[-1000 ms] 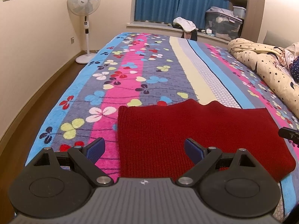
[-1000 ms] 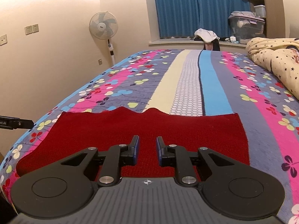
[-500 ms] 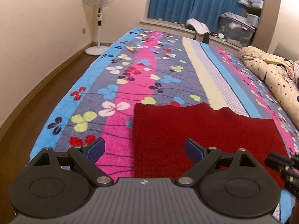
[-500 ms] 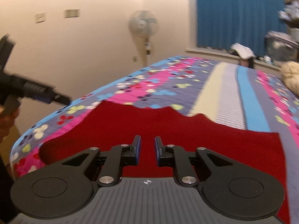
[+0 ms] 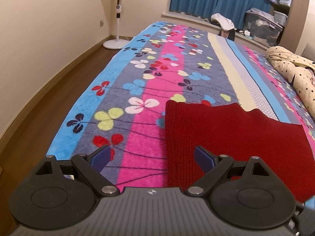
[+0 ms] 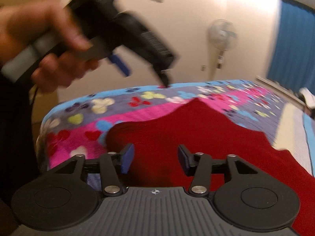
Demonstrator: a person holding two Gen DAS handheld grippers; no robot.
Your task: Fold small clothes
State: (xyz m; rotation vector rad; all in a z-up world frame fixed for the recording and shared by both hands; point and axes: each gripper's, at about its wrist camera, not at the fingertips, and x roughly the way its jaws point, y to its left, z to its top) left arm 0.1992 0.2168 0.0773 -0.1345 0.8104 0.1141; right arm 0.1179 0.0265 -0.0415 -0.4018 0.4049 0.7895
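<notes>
From my left wrist, my left gripper hangs wide and empty over the near left edge of the red knit garment, ready to pinch it; the garment lies flat on the floral bedspread, long axis crosswise. From my right wrist, my right gripper is opening above it, holding nothing.

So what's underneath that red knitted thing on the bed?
The red knitted garment lies flat on the flowery striped blanket, which shows all around it. Whatever is directly beneath the garment is covered.
</notes>
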